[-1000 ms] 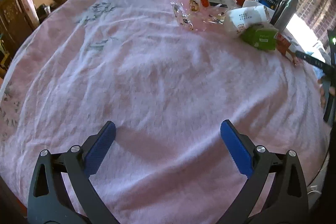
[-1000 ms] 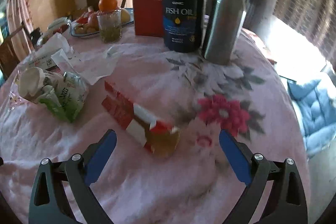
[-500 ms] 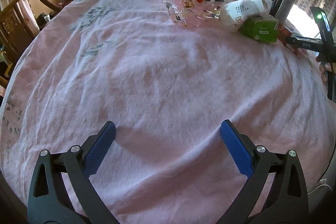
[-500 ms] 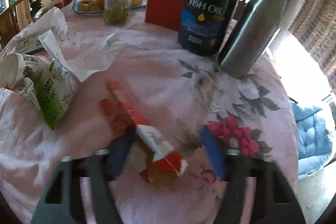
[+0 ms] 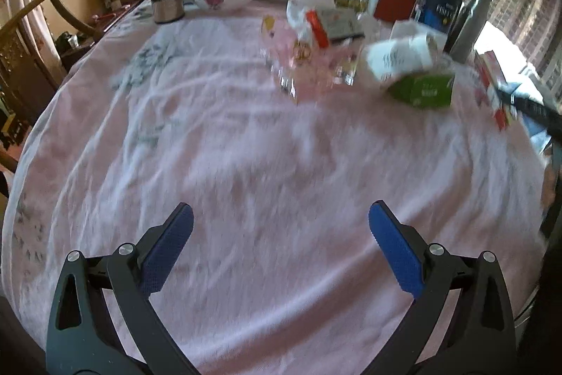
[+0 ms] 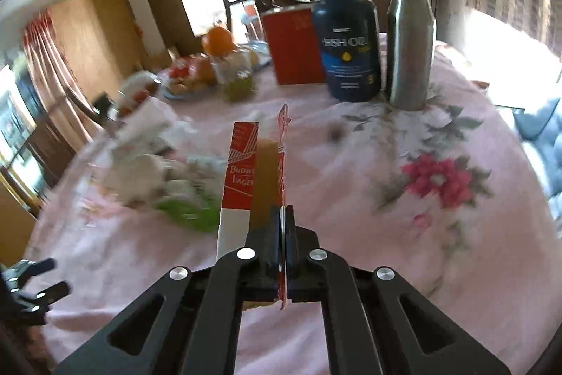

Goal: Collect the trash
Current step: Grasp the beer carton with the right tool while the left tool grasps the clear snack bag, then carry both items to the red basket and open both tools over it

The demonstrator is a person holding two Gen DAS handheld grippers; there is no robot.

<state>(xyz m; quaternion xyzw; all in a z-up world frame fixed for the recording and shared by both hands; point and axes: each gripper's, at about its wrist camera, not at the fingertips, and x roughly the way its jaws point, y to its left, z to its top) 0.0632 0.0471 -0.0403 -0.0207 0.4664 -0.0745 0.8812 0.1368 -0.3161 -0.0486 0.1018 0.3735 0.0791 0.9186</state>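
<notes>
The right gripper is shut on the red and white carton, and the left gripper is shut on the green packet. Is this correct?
Not fully. The left gripper is open and holds nothing, as the left wrist view shows; the green packet lies far ahead. The right gripper is indeed shut on the red and white carton.

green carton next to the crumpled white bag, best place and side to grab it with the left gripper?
Judging from the left wrist view, take the green carton across its flat side faces, coming in from the near, open tablecloth side. It lies tipped against the crumpled white bag, which crowds its far edge, while the near faces look exposed. The left gripper is open and empty. Blur hides finer detail.
</notes>
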